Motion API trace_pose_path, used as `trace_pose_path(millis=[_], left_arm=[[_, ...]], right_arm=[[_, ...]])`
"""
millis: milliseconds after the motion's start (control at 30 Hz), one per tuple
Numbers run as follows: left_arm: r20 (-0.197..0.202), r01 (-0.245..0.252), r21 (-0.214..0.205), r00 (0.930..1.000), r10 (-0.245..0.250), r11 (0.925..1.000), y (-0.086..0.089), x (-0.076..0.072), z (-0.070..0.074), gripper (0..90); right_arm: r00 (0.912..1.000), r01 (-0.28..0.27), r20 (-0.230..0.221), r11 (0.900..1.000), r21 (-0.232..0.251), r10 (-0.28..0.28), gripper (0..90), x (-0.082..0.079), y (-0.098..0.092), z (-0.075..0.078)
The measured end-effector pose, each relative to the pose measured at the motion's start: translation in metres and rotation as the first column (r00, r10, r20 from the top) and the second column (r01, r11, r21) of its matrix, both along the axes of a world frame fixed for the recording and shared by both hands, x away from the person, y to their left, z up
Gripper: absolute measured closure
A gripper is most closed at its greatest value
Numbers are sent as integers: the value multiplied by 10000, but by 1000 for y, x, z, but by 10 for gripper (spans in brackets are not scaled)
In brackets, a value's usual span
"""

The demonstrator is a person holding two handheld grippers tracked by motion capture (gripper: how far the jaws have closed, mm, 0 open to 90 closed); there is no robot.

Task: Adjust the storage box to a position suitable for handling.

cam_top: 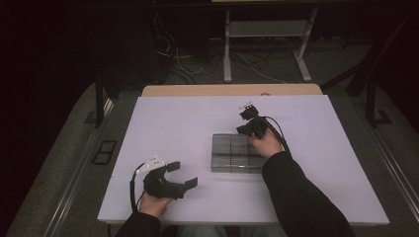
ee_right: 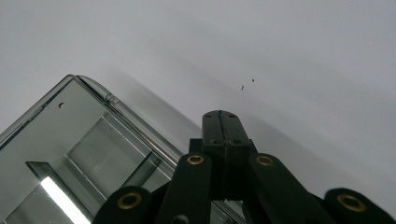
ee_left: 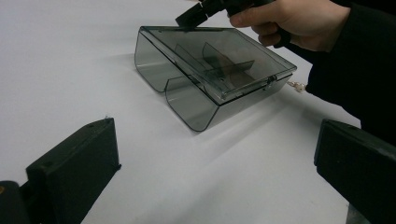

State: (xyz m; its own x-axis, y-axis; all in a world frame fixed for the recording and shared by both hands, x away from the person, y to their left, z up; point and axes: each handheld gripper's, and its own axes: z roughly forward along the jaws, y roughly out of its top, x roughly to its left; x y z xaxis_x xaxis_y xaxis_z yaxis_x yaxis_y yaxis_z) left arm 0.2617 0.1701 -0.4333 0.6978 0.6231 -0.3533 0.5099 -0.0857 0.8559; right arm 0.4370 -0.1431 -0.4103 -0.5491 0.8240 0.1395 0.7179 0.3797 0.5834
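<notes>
On the white table (cam_top: pixel 163 123) there is one clear box (cam_top: pixel 236 153) with a closed lid, and inside it I count six compartments. There are two grippers, the left gripper (cam_top: pixel 186 174) and the right gripper (cam_top: pixel 245 118), each in one hand.

- White table (cam_top: pixel 163 123), bare top; tan strip (cam_top: pixel 197 90) along its far edge.
- Beyond the far edge: grey metal stand legs (cam_top: pixel 227 54), loose cables (cam_top: pixel 188 61) on dark floor.
- Small black frame (cam_top: pixel 104 151) on floor, off the table's left edge.
</notes>
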Motion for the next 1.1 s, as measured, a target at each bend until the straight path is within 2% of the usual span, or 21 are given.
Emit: trace_pose_path(millis=[133,267,333,500,633,833,900,933,1000,1033,1067,1100], left_arm=[[-1,-53,-16,10000,53,10000,1,-1,0,0],[-13,-82,-15,10000,82,10000,1,0,0,0],[-12,-78,-11,10000,78,10000,1,0,0,0],[8,-67,-17,10000,67,10000,1,-1,0,0],[-16,-55,-18,10000,55,10000,1,-1,0,0],[-26,-68,-24,10000,68,10000,1,-1,0,0],[-25,-61,-24,10000,61,10000,1,-1,0,0],[-26,-60,-24,10000,60,10000,1,-1,0,0],[-21,-62,-24,10000,62,10000,2,-1,0,0],[-12,-58,-34,10000,58,10000,2,-1,0,0],[-14,-51,-30,10000,51,10000,2,-1,0,0],[-21,-73,-58,10000,73,10000,2,-1,0,0]], right_arm=[[9997,-161,210,9993,343,154,894,-4,1,4],[9986,-234,489,9989,398,215,894,-9,3,10],[9980,-249,594,9975,661,210,893,-15,4,15],[9973,-346,680,9952,915,284,873,-21,4,21],[9955,-497,865,9921,1154,398,837,-28,1,29],[9937,-565,1060,9817,1816,375,789,-38,-7,36],[9930,-610,1108,9788,1957,397,733,-42,-9,40],[9929,-606,1122,9786,1969,389,677,-44,-10,42],[9909,-605,1290,9825,1762,379,572,-49,-11,45],[9881,-481,1518,9882,1454,258,451,-55,-12,48],[9881,-481,1518,9882,1454,258,451,-55,-12,48],[9872,-379,1584,9904,1326,166,407,-58,-13,49]])
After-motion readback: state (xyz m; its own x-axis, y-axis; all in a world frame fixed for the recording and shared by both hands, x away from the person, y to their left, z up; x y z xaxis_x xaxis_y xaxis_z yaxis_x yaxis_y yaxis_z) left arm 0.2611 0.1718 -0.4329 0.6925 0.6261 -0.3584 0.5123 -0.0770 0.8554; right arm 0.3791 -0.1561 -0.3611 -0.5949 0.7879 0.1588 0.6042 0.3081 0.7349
